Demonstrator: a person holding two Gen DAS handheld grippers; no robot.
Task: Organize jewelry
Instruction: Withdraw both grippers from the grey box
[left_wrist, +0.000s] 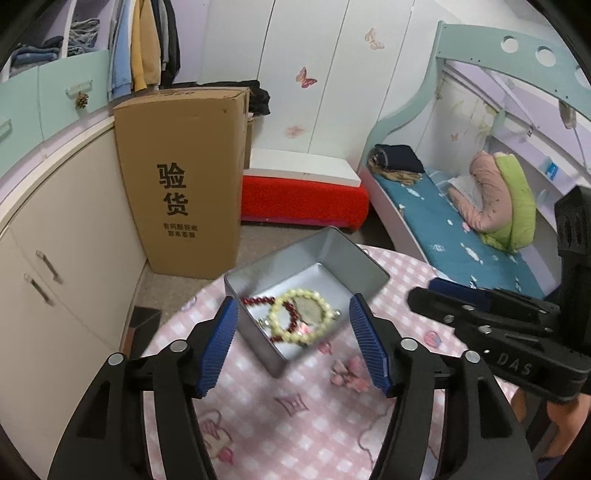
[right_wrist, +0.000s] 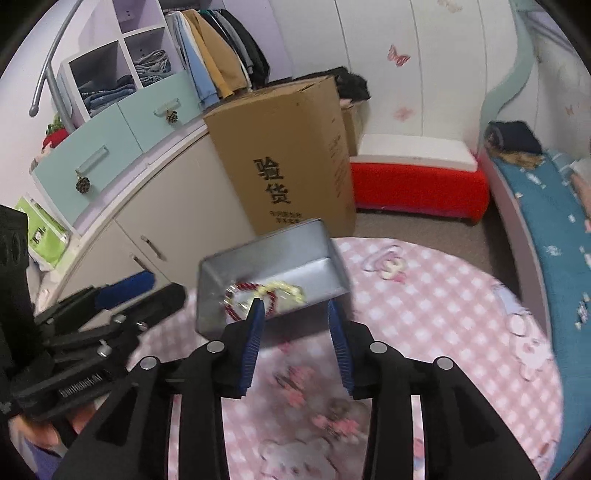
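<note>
On the round table with its pink checked cloth (left_wrist: 280, 424) stands an open rectangular grey metal tin (left_wrist: 354, 258), holding a cream bead bracelet (left_wrist: 295, 314) and a dark red bead bracelet (left_wrist: 258, 300). Left gripper (left_wrist: 293, 339), at 6 o'clock of the tin: fingers apart, empty. Right gripper (right_wrist: 295, 343), at 4 o'clock: fingers likewise apart, empty.

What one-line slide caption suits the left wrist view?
Open left hand-held gripper above a metal tin holding pale and red bead bracelets on a pink checked table.
</note>
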